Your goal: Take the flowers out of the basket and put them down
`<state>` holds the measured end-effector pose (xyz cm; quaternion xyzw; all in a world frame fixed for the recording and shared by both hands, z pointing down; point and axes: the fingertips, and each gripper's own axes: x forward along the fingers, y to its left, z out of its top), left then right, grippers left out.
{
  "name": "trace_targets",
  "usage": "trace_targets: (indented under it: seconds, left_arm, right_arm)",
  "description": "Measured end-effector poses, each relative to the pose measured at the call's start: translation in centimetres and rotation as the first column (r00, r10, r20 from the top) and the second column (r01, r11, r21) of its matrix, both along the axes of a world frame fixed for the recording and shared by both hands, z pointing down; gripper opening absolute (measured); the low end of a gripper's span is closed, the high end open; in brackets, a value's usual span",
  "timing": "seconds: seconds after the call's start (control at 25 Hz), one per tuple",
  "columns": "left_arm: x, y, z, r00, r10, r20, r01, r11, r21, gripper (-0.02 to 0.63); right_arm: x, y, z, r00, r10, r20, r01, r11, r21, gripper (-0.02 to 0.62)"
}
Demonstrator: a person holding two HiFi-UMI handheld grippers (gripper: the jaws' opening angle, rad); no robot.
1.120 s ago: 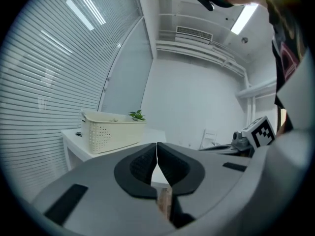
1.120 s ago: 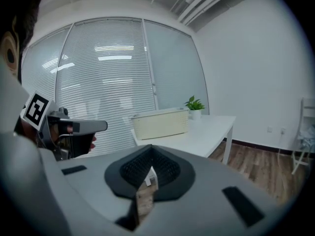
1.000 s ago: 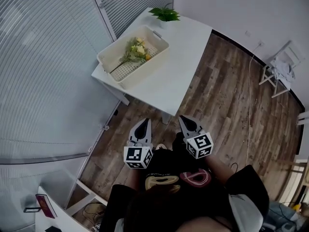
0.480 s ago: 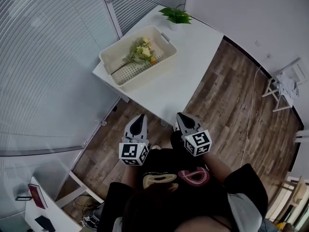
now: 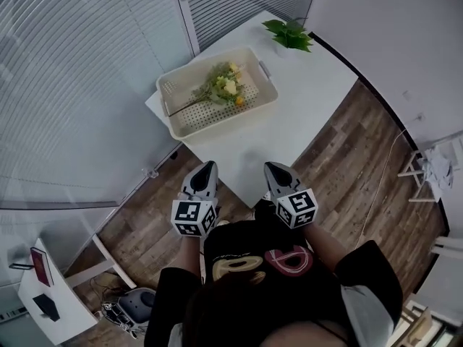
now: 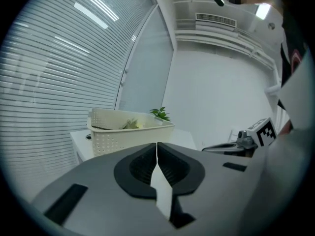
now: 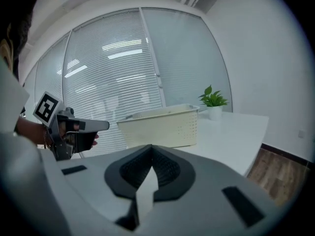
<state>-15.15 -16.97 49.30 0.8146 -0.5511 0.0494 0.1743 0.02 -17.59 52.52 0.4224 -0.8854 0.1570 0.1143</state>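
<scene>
Slatted blinds [image 5: 72, 85] fill the left of our head view, and a white table [image 5: 311, 114] stands against them on a wood floor [image 5: 362, 172]. We hold the left gripper [image 5: 207, 168] short of the table's near corner, its jaws pressed together with nothing between them. Beyond it, on the window side of the table, sits the cream perforated basket [image 5: 224, 125]. The flowers [image 5: 221, 87] lie inside it, blooms toward the far end and stems trailing to the near left corner. Our right gripper [image 5: 272, 168] hovers beside the left one, likewise closed up and empty. Farther right, a small potted plant [image 5: 291, 33] stands at the table's far corner.

We judge the reach to be barely under way. If we arrive with the jaws closed, we will only shove the stems about or nudge the basket, which looks light and sits close to the table's window edge. A stem caught in the holes could lift the basket along with the bunch. Pinching the blooms instead of the stems would likely crush them.
</scene>
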Motion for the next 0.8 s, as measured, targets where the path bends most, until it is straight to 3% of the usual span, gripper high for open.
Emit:
trace_targets:
  seconds: [0.2, 0.28, 0.56, 0.68, 0.8]
  left_arm:
    - [0.7, -2.4, -0.3, 0.999, -0.032, 0.017, 0.032, 0.999, -0.030, 0.028]
    - [1.0, -2.9, -0.6, 0.999, -0.038, 0.026, 0.039, 0.999, -0.036, 0.106]
    - [0.0, -5.6, -7.3, 0.993, -0.114, 0.037, 0.109, 0.987, 0.116, 0.117]
    - [-0.7, -8.0, -9.6, 0.987, -0.120, 0.107, 0.100, 0.980, 0.169, 0.148]
    - [-1.0, -9.9, -10.1, 0.972, -0.098, 0.215, 0.064, 0.985, 0.163, 0.179]
  right_arm:
    - [0.4, -2.7, 0.1, 0.998, -0.061, 0.035, 0.062, 0.998, -0.030, 0.009]
    - [0.5, -3.5, 0.3, 0.995, -0.086, 0.040, 0.088, 0.995, -0.039, 0.009]
    - [1.3, -5.8, 0.4, 0.987, -0.153, 0.055, 0.156, 0.986, -0.052, 0.009]
    - [2.0, -6.5, 0.5, 0.985, -0.159, 0.062, 0.162, 0.985, -0.057, 0.009]
    - [2.6, -6.7, 0.6, 0.983, -0.166, 0.072, 0.171, 0.983, -0.063, 0.009]
